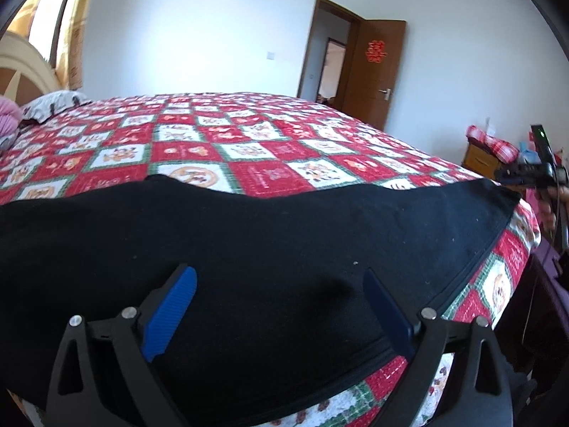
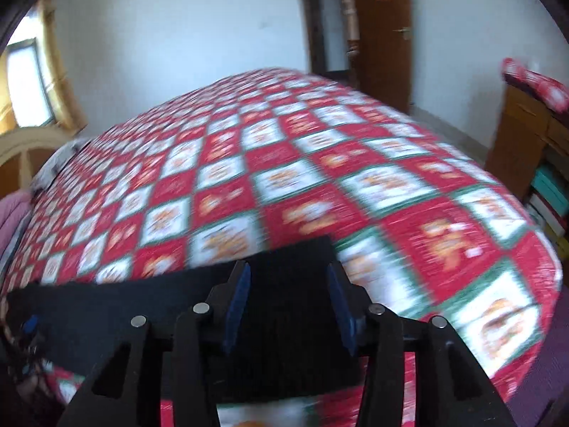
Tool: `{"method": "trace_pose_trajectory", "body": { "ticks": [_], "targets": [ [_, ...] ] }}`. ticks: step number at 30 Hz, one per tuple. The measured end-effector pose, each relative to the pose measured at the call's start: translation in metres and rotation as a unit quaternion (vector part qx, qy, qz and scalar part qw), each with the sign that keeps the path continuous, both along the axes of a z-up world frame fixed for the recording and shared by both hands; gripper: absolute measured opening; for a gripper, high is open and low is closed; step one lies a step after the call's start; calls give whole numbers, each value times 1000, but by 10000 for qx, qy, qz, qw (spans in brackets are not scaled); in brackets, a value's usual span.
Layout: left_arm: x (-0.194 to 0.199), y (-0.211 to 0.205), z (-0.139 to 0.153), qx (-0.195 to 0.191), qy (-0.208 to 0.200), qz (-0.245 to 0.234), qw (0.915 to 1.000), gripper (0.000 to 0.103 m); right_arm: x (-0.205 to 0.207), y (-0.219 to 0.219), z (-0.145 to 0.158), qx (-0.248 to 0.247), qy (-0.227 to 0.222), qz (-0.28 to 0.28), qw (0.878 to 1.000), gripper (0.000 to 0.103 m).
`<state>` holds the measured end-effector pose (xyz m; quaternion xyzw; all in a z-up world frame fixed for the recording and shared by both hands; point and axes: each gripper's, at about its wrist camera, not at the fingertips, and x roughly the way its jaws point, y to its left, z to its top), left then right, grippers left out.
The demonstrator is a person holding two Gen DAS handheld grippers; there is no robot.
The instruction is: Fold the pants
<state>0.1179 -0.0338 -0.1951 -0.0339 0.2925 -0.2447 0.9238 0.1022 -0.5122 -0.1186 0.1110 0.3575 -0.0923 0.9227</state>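
Black pants [image 1: 249,242] lie flat across the near edge of a bed with a red, white and green checked quilt [image 1: 220,142]. My left gripper [image 1: 281,295] is open, its blue pads wide apart just above the black cloth. In the right wrist view, which is blurred, the pants' end [image 2: 284,320] lies under my right gripper [image 2: 288,291], which is open with nothing between its pads. The right gripper also shows in the left wrist view [image 1: 533,170] past the pants' far right corner.
A pillow [image 1: 53,105] and pink cloth [image 1: 9,117] lie at the bed's far left by the headboard. A wooden cabinet [image 2: 526,149] stands to the right of the bed. A brown door [image 1: 373,71] stands open behind.
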Motion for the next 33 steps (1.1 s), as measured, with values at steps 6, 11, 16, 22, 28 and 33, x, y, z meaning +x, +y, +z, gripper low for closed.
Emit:
{"method": "trace_pose_trajectory", "body": {
  "ticks": [6, 11, 16, 22, 28, 33],
  "targets": [
    [-1, 0, -3, 304, -13, 99, 9995, 97, 14, 71, -28, 72, 322, 1095, 9934, 47],
    [0, 7, -2, 321, 73, 234, 9992, 97, 19, 100, -67, -262, 637, 1195, 9904, 64],
    [0, 11, -2, 304, 162, 278, 9990, 97, 16, 103, -60, -260, 446, 1165, 9918, 65],
    [-6, 23, 4, 11, 284, 442, 9986, 97, -11, 69, -34, 674, -85, 658, 9955, 65],
    [-15, 62, 7, -392, 193, 1092, 9931, 101, -50, 4, -15, 1691, -674, -465, 9822, 65],
    [-12, 78, -1, -504, 234, 1432, 9881, 101, -74, -46, -20, 2817, -807, -1042, 9504, 65]
  ]
}}
